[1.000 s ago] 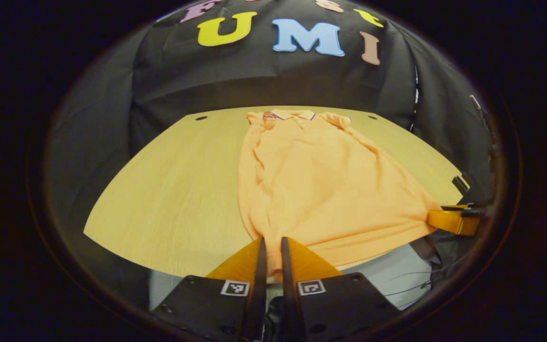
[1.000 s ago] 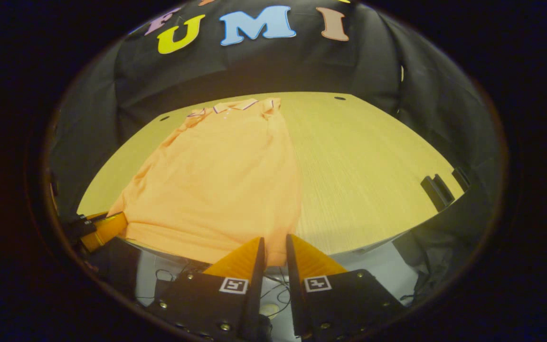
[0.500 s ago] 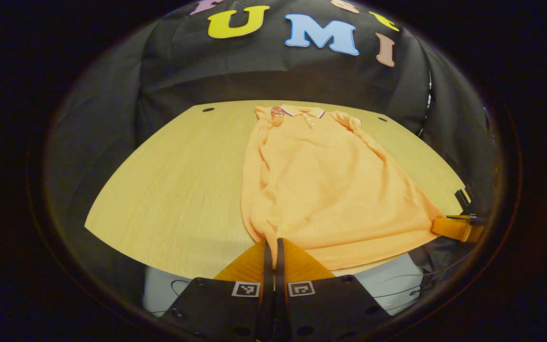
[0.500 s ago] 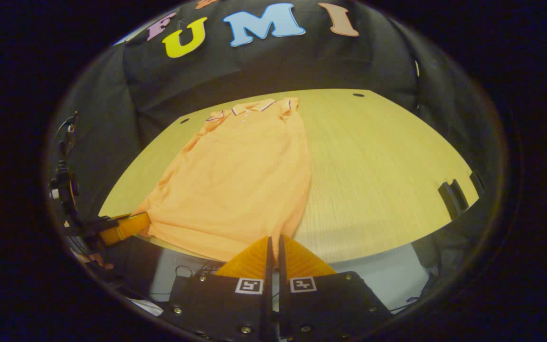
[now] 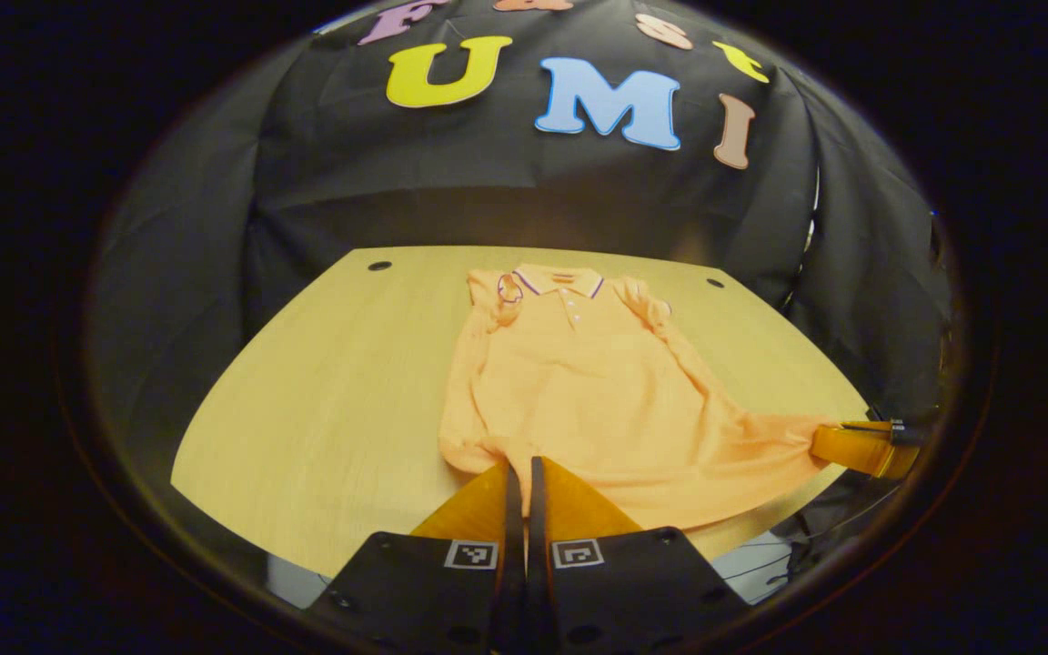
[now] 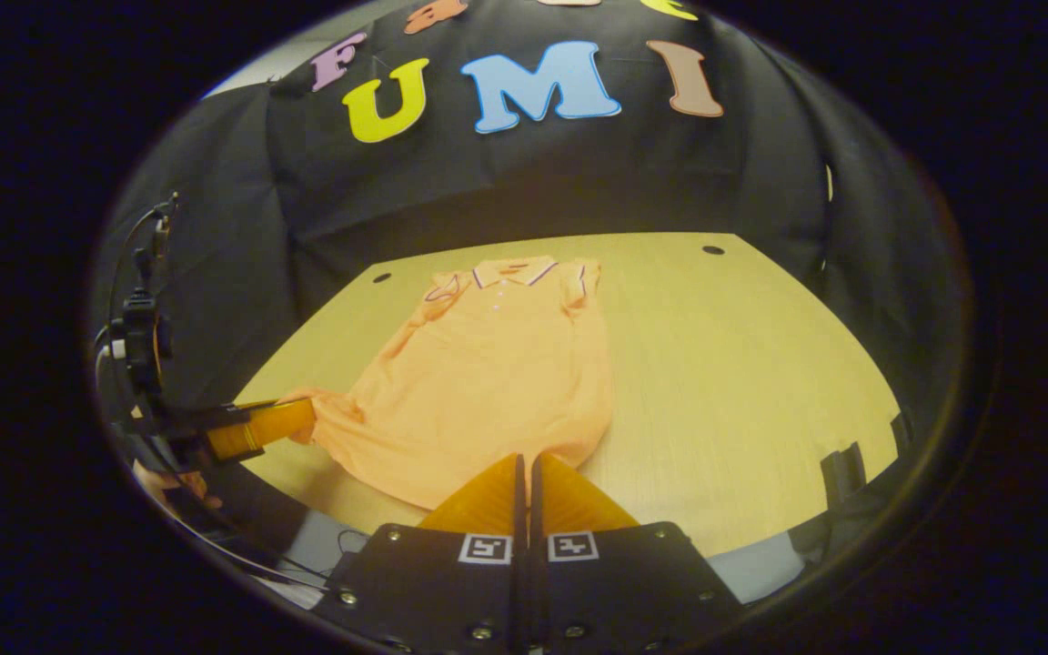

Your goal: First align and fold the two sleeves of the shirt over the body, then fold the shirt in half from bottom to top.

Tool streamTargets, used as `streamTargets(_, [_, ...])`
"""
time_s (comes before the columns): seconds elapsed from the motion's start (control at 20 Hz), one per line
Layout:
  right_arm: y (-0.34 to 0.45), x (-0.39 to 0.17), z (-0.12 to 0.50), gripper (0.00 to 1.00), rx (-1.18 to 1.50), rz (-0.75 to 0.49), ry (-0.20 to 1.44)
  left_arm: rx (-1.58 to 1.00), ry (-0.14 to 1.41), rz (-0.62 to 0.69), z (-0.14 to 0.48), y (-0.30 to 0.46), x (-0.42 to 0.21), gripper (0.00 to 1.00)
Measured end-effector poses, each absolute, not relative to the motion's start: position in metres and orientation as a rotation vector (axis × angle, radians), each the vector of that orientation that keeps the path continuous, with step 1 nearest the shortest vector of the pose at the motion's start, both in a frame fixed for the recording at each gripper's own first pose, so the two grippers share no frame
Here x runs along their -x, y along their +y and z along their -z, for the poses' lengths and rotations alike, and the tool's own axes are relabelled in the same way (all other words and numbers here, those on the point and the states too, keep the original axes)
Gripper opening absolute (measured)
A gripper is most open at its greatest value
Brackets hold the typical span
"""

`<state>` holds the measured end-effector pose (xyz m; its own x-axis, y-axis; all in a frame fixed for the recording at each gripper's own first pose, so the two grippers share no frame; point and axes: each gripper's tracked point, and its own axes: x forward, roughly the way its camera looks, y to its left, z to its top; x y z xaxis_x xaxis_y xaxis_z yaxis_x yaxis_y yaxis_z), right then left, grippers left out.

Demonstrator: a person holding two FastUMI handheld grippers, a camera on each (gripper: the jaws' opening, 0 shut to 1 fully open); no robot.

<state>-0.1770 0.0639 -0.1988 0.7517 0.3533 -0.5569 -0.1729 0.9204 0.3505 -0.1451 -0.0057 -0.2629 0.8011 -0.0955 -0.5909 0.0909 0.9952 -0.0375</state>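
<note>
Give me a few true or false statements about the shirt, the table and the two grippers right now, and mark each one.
1. The shirt lies collar toward the booth wall. True.
2. The sleeves are spread out flat to the sides. False: both are folded over the body.
3. The left gripper is wide open. False: it is shut on the hem.
4. The right gripper grips the hem. True.
5. The table is glass. False: it is wood-grain.
</note>
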Motion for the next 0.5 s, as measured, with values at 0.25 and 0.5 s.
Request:
streamTargets(0.25, [0.051, 0.113, 0.148, 0.0, -0.318, -0.279, 0.573, 0.027, 0.572, 0.112, 0.221, -0.014, 0.078, 0.08])
streamTargets(0.5, [0.041, 0.034, 0.116, 0.0, -0.287, -0.24, 0.515, 0.071, 0.521, 0.14, 0.192, -0.015, -0.011, 0.07])
